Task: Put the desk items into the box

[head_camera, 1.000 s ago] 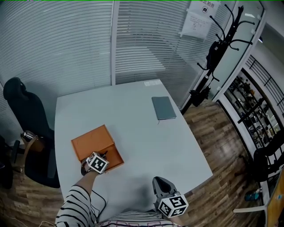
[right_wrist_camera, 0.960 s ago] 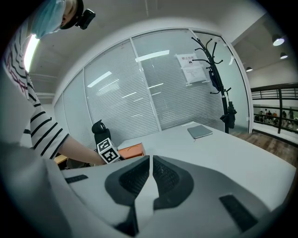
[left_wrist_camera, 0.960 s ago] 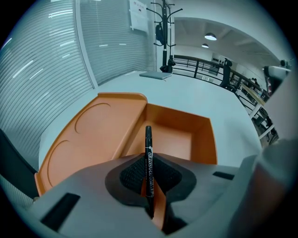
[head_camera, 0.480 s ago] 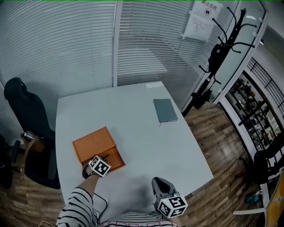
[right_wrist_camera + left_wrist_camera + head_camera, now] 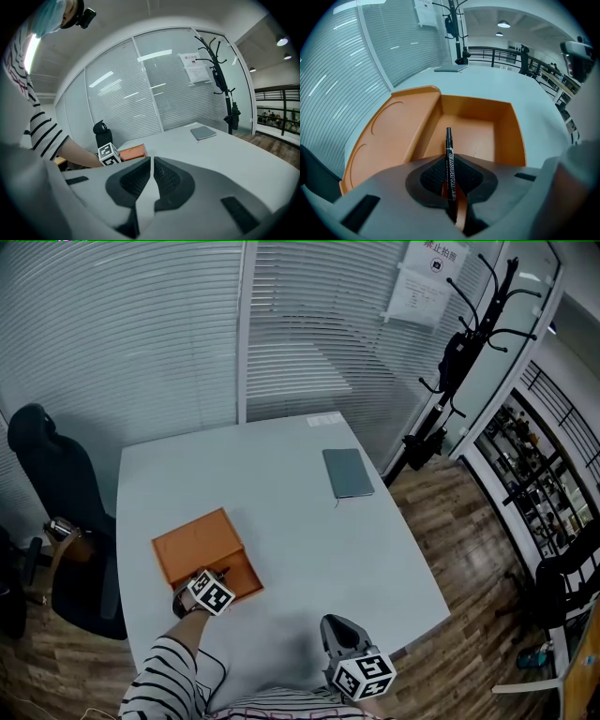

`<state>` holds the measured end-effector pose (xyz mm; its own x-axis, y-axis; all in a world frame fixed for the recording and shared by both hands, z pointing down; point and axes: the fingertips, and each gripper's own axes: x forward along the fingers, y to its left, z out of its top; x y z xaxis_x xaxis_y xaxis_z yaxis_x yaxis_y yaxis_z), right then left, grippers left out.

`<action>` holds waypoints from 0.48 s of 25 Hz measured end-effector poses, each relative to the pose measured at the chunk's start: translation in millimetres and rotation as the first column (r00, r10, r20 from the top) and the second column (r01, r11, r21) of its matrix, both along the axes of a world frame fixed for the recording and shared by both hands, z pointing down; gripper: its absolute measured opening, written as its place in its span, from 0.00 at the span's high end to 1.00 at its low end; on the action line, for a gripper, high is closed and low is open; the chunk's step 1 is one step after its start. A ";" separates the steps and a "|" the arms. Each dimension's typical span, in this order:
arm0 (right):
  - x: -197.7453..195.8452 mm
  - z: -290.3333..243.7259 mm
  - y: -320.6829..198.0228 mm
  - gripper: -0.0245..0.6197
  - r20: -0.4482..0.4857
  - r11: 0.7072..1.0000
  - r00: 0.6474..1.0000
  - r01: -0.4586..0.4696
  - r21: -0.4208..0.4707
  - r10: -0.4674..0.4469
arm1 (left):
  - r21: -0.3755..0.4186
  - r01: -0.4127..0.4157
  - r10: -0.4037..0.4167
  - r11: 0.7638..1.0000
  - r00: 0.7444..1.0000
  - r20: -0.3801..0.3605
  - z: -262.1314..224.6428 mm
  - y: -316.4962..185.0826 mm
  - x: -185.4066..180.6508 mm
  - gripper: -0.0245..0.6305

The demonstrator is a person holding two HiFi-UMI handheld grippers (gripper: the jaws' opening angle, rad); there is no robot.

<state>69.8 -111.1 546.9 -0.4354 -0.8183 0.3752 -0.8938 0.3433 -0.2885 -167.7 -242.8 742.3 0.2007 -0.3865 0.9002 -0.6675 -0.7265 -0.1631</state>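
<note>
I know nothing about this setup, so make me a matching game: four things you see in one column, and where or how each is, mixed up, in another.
1. marker
2. orange box
3. grey notebook
4. right gripper

A. flat near the far right edge of the table
B. jaws together, holding nothing
C. clamped in the left gripper
D. open, lid laid aside

Pairs: 1-C, 2-D, 3-A, 4-B
</note>
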 end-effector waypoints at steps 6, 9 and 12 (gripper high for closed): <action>0.2 -0.4 0.8 0.92 -0.001 1.000 1.000 -0.001 0.004 0.001 | 0.012 -0.001 0.001 1.000 1.000 0.009 -0.2 -0.3 -1.4 0.88; -1.1 -0.4 2.1 0.92 0.000 1.000 1.000 0.002 0.005 -0.002 | 0.013 -0.003 0.003 1.000 1.000 0.013 -0.3 0.7 -1.5 0.88; -1.9 -0.4 2.9 0.92 0.003 1.000 1.000 0.004 0.005 -0.004 | 0.017 -0.010 0.010 1.000 1.000 0.016 -0.8 1.8 -1.4 0.88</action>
<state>67.9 -108.2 546.5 -0.4394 -0.8187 0.3696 -0.8918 0.3481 -0.2890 -169.1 -240.9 741.5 0.1901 -0.3997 0.8967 -0.6572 -0.7303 -0.1863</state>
